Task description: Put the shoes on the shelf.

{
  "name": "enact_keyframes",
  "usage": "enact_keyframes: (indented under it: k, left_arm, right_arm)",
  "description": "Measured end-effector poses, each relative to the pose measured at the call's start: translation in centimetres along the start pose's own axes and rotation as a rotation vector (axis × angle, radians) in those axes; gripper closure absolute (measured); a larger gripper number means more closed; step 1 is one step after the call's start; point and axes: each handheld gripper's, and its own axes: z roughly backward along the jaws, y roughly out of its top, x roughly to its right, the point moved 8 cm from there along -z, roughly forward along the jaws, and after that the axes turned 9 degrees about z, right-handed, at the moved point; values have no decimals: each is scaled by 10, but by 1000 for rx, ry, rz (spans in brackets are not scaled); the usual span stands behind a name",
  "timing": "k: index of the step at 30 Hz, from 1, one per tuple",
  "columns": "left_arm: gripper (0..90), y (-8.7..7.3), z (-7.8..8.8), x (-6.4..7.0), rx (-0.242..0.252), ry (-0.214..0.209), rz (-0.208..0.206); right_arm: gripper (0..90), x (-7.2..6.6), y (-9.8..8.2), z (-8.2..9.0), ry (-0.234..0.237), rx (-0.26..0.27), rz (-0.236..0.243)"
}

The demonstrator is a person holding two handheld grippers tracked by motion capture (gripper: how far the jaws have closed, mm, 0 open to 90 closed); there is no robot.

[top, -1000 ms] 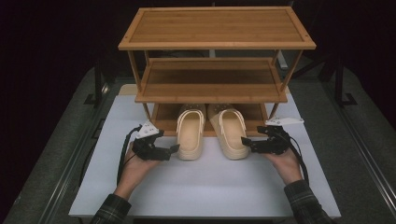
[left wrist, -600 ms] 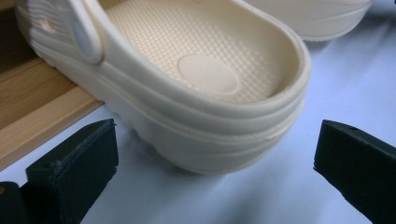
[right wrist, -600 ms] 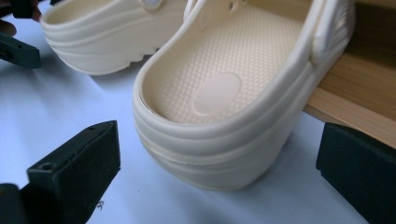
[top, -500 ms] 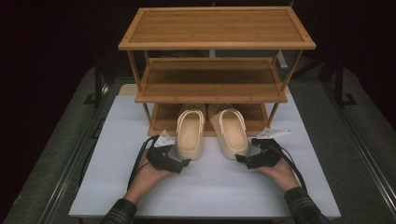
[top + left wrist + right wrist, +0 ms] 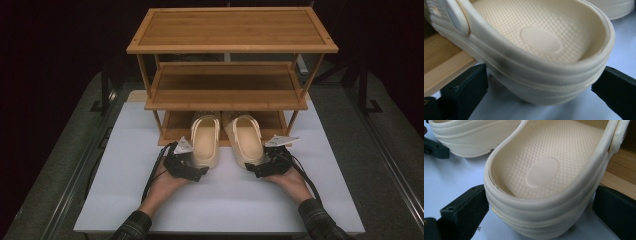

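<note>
Two cream clogs stand side by side, toes on the bamboo rack's bottom shelf point(image 5: 175, 125) and heels toward me on the white board. My left gripper point(image 5: 200, 171) lies low at the heel of the left clog point(image 5: 206, 142). In the left gripper view that heel point(image 5: 544, 47) sits between the wide jaws of the gripper point(image 5: 539, 87), which have just been opening. My right gripper point(image 5: 254, 171) is at the right clog point(image 5: 247, 140). Its jaws have also just been opening, and the gripper point(image 5: 541, 212) straddles that heel point(image 5: 544, 172). Both are open, pads close beside the heel walls.
The three-tier bamboo rack point(image 5: 230, 97) stands at the back of the white board point(image 5: 125, 165); its top and middle shelves are bare. Dark metal rails point(image 5: 75, 170) run along both sides of the board. The other clog point(image 5: 474, 135) lies close by in the right gripper view.
Both hands have come down and inward from the outer sides of the clogs to their heels. Each gripper's jaws now stand around a heel.
</note>
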Motion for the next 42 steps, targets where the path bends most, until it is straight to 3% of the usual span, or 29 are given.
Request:
enact_keyframes:
  k: [14,21,28,37,42]
  left_arm:
    - [69,15,-19,2,16,-2,-2]
    - [81,22,-23,-8,9,-1,6]
    - [85,38,-23,-21,21,-14,8]
    - [89,57,-33,-36,39,35,-15]
    - [89,59,-43,-44,38,48,16]
  right_arm:
    - [63,-6,15,-22,-19,7,-3]
    - [76,-4,24,-30,-55,17,-2]
    - [77,5,38,-35,-65,38,-22]
    - [82,23,47,-50,-79,30,-70]
    - [84,33,50,-60,-110,30,-73]
